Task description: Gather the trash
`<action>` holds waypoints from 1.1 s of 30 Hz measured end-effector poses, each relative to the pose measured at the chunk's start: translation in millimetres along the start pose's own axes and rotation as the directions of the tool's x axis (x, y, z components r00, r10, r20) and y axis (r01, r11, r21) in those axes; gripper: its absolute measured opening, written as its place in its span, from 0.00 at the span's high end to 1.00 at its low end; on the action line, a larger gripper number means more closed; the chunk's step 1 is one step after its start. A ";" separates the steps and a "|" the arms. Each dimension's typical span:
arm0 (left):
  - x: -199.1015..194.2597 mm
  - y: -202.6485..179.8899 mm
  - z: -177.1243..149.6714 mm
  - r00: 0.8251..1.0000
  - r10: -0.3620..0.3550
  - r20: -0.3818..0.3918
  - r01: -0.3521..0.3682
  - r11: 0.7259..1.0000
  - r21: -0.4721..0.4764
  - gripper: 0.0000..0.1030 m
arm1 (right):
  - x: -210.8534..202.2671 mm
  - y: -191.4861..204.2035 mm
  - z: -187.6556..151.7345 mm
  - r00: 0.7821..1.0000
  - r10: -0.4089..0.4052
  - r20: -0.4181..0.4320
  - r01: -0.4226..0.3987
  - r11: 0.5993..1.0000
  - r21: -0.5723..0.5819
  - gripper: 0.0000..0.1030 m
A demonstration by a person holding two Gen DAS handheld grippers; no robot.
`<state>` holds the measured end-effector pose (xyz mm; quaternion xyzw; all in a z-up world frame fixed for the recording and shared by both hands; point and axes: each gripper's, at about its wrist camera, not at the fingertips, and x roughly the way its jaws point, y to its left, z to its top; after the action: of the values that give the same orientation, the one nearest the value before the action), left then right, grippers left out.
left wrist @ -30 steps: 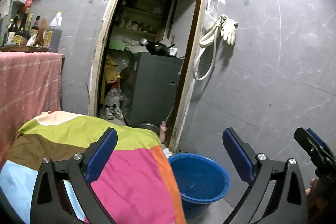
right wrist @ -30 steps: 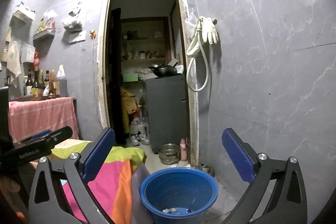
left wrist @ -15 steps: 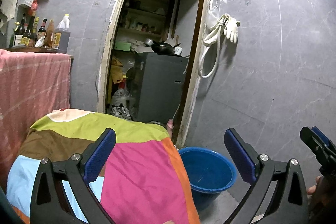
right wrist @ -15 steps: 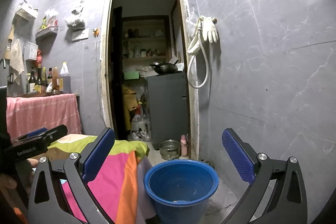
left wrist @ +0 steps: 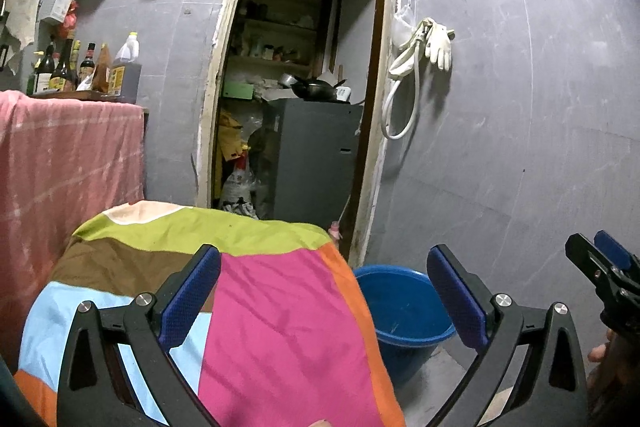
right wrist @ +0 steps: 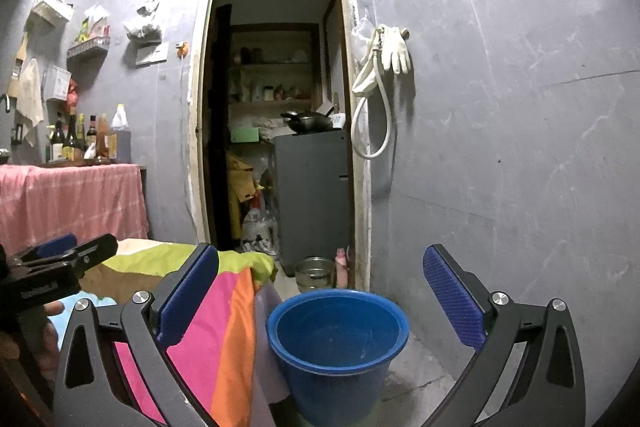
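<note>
The grey tiled room fills both views, with an open doorway (right wrist: 276,99) at centre frame leading into a cluttered store room. Across the lower left of each view spreads a bench draped in a patchwork cloth of pink, green, brown, orange and pale blue panels (left wrist: 280,307); its visible top looks bare, with no scraps on it that can be made out. Behind it, at left, a second bench under a pink checked cloth (right wrist: 68,199) carries a row of bottles.

The task's container, a round blue plastic bucket (right wrist: 338,351), stands on the floor at lower centre of the right wrist view, just beside the hanging edge of the patchwork cloth and near the wall. In the left wrist view it sits at lower right (left wrist: 404,311). Its inside looks mostly bare, though the bottom is dim and partly hidden by the rim, so whether any trash lies there cannot be told.

The left gripper (left wrist: 324,295) hangs over the patchwork cloth with its blue-padded fingers spread wide and nothing between them. The right gripper (right wrist: 320,295) is likewise spread apart and empty, with the bucket framed below it.

Judging from this, no piece of trash is in hand and none is plainly in sight, so either the collecting is finished here or the next piece has yet to be found.
</note>
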<state>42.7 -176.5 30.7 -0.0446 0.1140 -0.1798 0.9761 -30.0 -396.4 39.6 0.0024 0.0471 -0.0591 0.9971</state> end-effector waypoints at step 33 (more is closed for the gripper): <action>-21.4 14.9 -73.3 0.993 0.112 -0.029 -0.112 0.994 0.008 0.02 | -9.5 16.4 -56.2 0.992 -0.122 -0.020 0.120 0.991 -0.061 0.00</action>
<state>10.9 -158.2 -37.9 -0.0325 0.1303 -0.1258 0.9829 -42.7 -378.4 -15.5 -0.0298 0.0607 -0.1181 0.9907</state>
